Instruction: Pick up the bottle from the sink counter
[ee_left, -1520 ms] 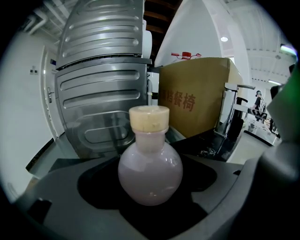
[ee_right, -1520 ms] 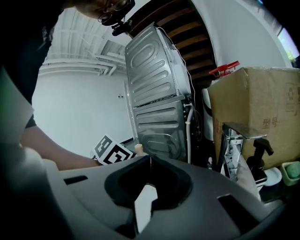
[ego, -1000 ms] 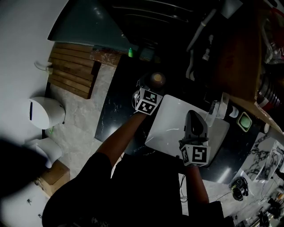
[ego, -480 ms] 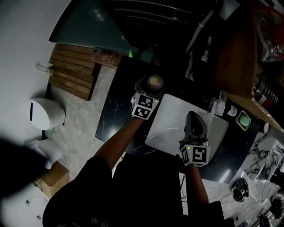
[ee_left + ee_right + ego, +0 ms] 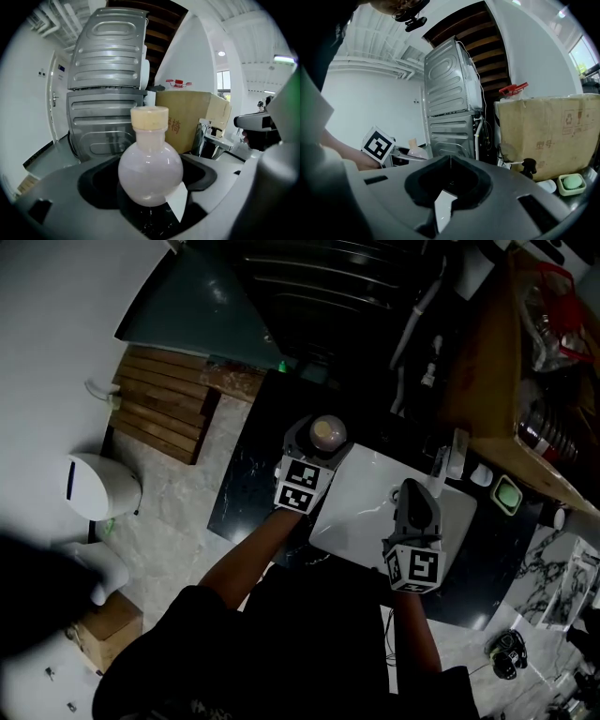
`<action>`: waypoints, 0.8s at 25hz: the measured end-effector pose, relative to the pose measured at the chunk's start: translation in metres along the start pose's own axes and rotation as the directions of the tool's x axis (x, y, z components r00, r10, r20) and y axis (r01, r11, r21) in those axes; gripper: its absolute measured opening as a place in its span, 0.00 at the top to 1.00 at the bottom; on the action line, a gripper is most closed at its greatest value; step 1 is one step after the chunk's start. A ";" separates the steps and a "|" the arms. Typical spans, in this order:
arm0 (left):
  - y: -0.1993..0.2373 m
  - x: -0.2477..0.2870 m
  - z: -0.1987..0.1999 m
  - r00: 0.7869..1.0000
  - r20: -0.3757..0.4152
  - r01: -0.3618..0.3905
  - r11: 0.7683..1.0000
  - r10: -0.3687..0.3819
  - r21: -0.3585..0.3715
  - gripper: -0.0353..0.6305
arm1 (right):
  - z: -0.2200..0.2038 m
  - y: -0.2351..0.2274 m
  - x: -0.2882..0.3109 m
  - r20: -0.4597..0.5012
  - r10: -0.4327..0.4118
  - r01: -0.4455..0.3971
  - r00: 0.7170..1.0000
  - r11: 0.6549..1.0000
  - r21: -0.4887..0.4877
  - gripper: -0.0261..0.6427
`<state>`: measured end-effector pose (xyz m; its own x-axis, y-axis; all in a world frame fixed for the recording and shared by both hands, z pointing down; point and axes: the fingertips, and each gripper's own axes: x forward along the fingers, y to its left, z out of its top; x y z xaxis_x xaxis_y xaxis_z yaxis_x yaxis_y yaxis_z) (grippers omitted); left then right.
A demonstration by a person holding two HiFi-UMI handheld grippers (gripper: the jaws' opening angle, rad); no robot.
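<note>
Jaws of the left gripper (image 5: pixel 324 438) are pressing on the lower sides of a round, milky bottle (image 5: pixel 150 172) with a cream cap. The bottle is standing upright in their dark recess, over the black marbled counter (image 5: pixel 242 486), at 10 o'clock from the white sink (image 5: pixel 361 504). Whether its base is touching the counter is hard to make out. The right gripper (image 5: pixel 412 489) is hovering over the sink basin, its jaws meeting at a seam and holding nothing. At 2 o'clock past the bottle in the left gripper view, a cardboard box (image 5: pixel 199 115) is showing red Chinese print, half hidden behind the bottle's neck. The right gripper view is showing "型号" and a recycling mark on the box. Two stacked grey machines (image 5: pixel 107 89) are standing at 11 o'clock. The head view is looking dark, leaving the far counter's small items unreadable.
</note>
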<state>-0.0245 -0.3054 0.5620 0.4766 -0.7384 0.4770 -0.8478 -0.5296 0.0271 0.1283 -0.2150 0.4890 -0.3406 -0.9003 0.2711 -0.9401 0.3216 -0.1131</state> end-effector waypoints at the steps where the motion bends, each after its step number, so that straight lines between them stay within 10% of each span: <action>1: -0.002 -0.006 0.005 1.000 0.010 -0.001 1.000 0.001 0.002 0.37 | 0.001 0.000 -0.003 0.002 0.000 0.000 1.000 1.000 0.001 0.90; 20: -0.062 -0.122 0.044 0.989 0.130 -0.070 0.996 0.076 -0.055 0.37 | 0.025 0.014 -0.067 0.045 0.031 -0.029 0.999 0.999 -0.038 0.90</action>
<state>-0.0202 -0.2011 0.4635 0.4366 -0.8247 0.3595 -0.8905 -0.4531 0.0420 0.1380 -0.1574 0.4456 -0.3687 -0.9021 0.2242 -0.9295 0.3588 -0.0849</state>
